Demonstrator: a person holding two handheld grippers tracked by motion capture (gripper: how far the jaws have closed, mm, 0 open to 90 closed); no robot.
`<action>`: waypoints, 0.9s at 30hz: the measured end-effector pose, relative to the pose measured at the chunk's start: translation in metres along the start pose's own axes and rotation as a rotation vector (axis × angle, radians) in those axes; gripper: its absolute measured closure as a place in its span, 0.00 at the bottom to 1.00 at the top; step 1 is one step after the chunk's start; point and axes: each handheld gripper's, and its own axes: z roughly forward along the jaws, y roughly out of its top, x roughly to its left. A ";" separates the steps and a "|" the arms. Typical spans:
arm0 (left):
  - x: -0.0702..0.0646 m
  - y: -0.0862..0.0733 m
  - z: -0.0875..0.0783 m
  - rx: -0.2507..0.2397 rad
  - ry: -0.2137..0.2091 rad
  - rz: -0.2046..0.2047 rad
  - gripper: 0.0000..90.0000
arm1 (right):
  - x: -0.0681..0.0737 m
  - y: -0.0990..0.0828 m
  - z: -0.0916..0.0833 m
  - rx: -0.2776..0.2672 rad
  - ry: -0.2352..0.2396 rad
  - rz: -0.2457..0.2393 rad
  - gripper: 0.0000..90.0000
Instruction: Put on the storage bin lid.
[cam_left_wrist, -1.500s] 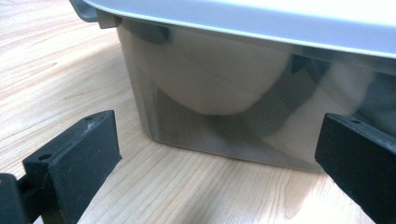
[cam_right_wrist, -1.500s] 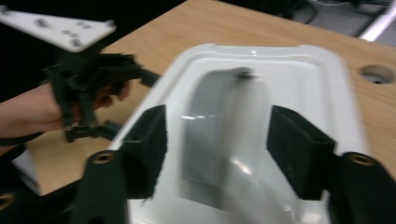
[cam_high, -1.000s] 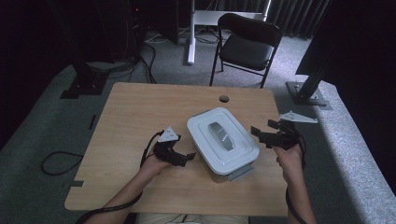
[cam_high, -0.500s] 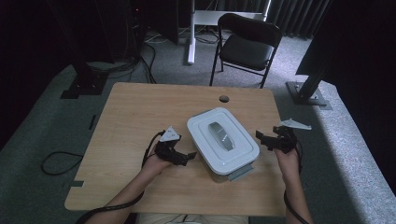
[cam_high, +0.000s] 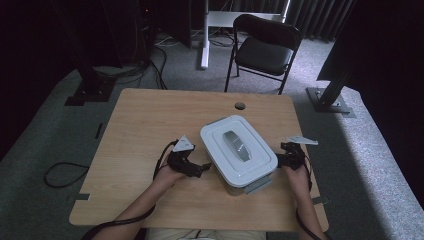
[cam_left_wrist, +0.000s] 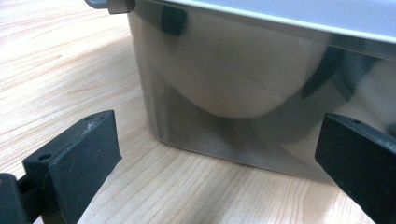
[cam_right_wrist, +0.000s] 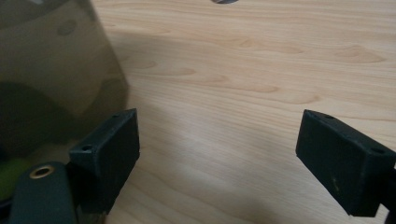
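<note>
Lidded plastic container (cam_high: 238, 152) sits on the table (cam_high: 150, 120) right of centre, toward my near edge, turned at an angle, white lid (cam_high: 237, 150) on, grey latch flap (cam_high: 257, 184) sticking out at its near corner. My left gripper (cam_high: 202, 167) is just beside the container's left wall, jaws spread wide with nothing between them; in the left gripper view the translucent wall (cam_left_wrist: 243, 93) is close in front. My right gripper (cam_high: 280, 160) has pulled in over the last second from farther out near the right edge and is now at the container's right side, jaws also wide apart and empty; the right gripper view has the smoky wall (cam_right_wrist: 51, 70) just off one jaw, not touching as far as I can tell. Left barely moved. I judge both are bracketing the container, probably to work the latches or lift it; no grip yet.
</note>
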 end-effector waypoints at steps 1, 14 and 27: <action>0.000 0.000 0.000 0.001 0.001 0.000 0.01 | 0.001 0.000 0.001 0.000 0.000 -0.006 0.15; 0.003 0.004 0.005 0.015 0.016 0.010 0.01 | 0.014 -0.006 0.008 0.021 0.045 -0.021 0.16; 0.017 0.002 -0.008 0.022 0.067 0.018 0.01 | 0.041 -0.012 0.011 0.025 0.101 -0.049 0.17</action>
